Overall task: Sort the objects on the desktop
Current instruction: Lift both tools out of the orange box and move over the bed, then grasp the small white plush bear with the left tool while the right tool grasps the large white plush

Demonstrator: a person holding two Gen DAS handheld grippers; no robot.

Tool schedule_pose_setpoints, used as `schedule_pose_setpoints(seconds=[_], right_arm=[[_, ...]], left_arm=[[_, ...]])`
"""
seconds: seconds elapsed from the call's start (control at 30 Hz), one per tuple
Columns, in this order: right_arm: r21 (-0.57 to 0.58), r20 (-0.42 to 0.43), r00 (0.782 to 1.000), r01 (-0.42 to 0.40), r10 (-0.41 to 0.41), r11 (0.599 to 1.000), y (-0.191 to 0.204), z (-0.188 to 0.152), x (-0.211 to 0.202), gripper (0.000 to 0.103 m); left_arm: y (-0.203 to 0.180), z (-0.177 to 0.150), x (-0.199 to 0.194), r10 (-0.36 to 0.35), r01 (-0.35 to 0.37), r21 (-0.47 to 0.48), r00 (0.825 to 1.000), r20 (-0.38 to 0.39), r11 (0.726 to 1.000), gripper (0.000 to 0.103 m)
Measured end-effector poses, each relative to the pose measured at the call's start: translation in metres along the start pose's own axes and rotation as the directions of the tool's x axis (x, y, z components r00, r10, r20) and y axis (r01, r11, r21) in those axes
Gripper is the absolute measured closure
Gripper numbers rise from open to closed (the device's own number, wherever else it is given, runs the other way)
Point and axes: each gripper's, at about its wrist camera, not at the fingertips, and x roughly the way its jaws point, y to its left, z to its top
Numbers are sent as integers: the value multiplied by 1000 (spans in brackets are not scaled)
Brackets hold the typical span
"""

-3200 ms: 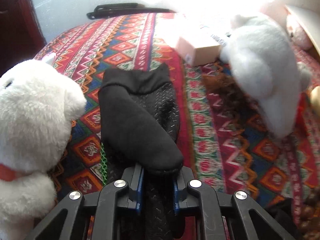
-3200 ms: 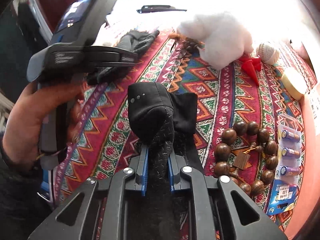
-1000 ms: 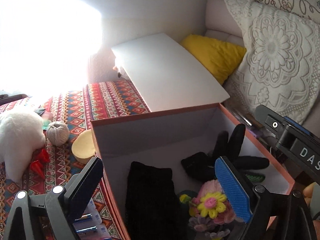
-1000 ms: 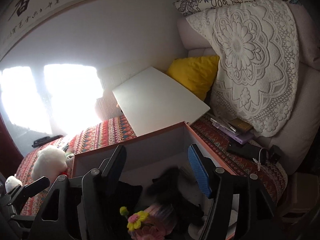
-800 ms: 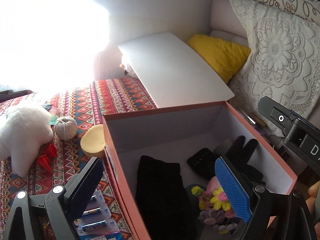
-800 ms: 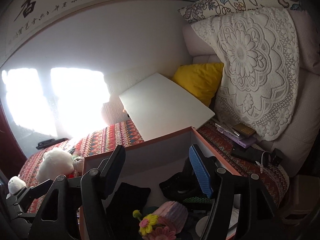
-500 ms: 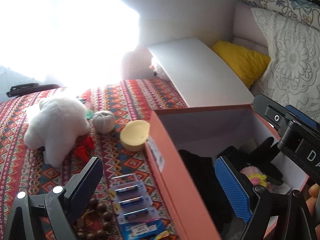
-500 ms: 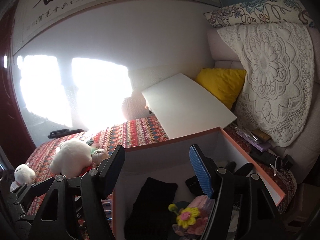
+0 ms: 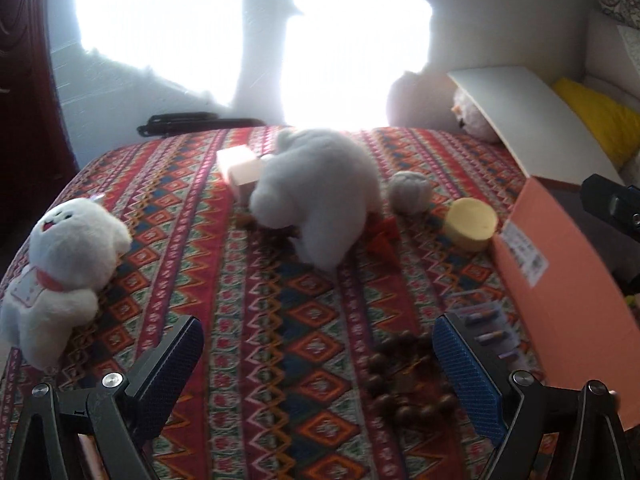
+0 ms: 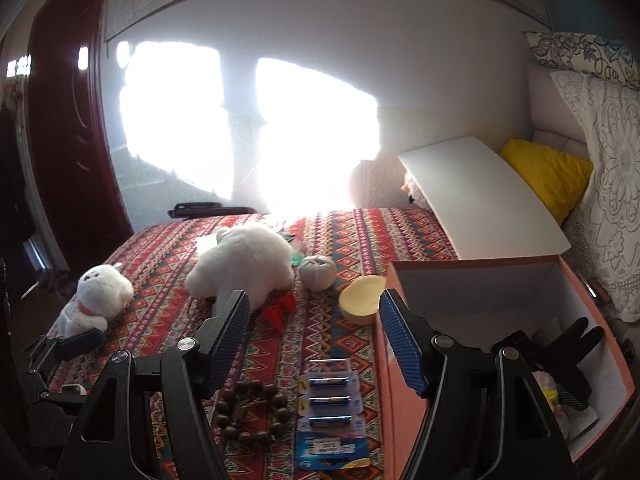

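Observation:
Both grippers are open and empty above the patterned cloth. My left gripper (image 9: 318, 364) hovers near a wooden bead bracelet (image 9: 404, 384), with a large white plush (image 9: 320, 196) ahead and a small white plush (image 9: 68, 256) at left. My right gripper (image 10: 314, 340) is above a battery pack (image 10: 332, 404) and the bracelet (image 10: 252, 416), beside the orange box (image 10: 404, 408). Black gloves (image 10: 568, 360) lie inside the box.
A yarn ball (image 9: 410, 192), a yellow round block (image 9: 472, 222), a red object (image 9: 384, 236) and a pink box (image 9: 240, 168) lie around the large plush. The white box lid (image 10: 480, 196) leans behind the box. Cushions are at right.
Both grippers swung left, away from over the orange box, and now face the cloth with the toys. The gloves that they held 3 seconds ago lie in the box.

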Motion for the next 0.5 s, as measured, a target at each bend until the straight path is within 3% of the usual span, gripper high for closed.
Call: schedule_pose_setpoints(seconds=[0.23,0.33,0.4,0.43,0.5], right_arm=[[62,-142,982,-115,123,991,30,-15,46,33],[160,-203,954,-189,219,969,35,-18,72,33],[268,-241,914,-260,326,928,34,-20,92,33],[338,-254,882,-303,396,891,35,-23,105,33],[498,-261,798,-371,543,784,34,-31,133,32]], left_arm=[[65,-12,11,158,-158,21,987,-10,987,7],[82,-13,27,306,-304,110,952,-8,946,7],[92,-15,43,394,-384,183,919,-19,905,7],[97,-16,52,437,-422,219,899,-22,880,7],[105,-19,69,505,-478,285,863,-25,831,7]])
